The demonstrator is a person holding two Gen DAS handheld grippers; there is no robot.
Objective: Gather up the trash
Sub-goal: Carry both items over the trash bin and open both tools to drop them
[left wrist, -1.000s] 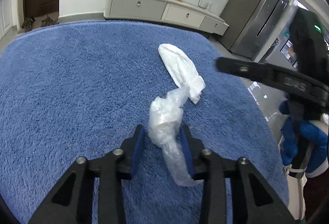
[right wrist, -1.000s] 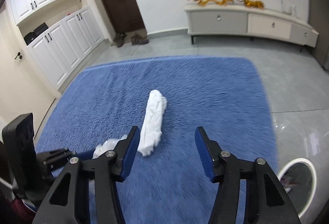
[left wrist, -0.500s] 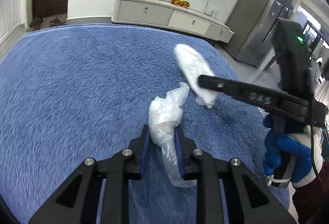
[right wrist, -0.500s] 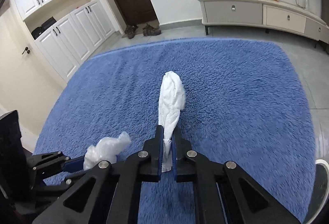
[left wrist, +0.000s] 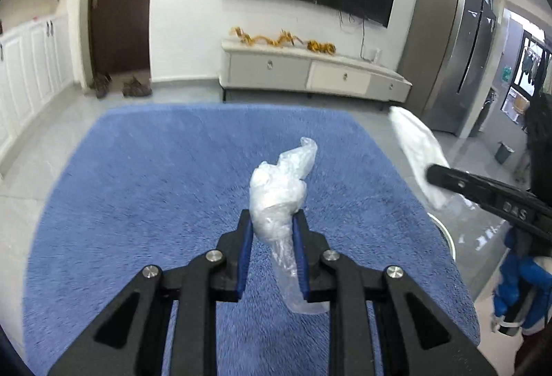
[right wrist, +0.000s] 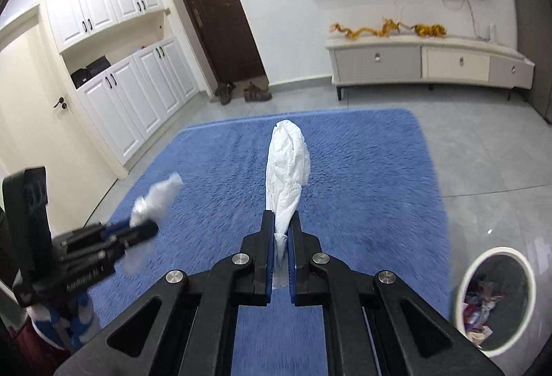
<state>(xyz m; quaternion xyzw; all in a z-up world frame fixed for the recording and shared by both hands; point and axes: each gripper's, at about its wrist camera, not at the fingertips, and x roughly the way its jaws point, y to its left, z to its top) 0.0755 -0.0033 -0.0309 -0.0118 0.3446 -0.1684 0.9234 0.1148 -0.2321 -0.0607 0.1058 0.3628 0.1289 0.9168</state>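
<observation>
Left gripper [left wrist: 272,220] fingers clamp crinkled clear plastic wrap [left wrist: 279,182]; right gripper [right wrist: 282,224] fingers pinch a white paper wad [right wrist: 286,165] above the blue rug [right wrist: 362,176]. Only the right view shows the white-rimmed bin [right wrist: 496,253].

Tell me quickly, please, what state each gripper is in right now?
Left gripper: closed on the crumpled clear plastic wrap.
Right gripper: closed on the white tissue.

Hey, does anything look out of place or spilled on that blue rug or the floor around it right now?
Nothing stands out. The fuzzy blue rug looks bare: the crumpled clear plastic wrap is pinched in the left tool, the twisted white paper tissue in the right tool. The white round trash bin stands upright, its litter inside.
</observation>
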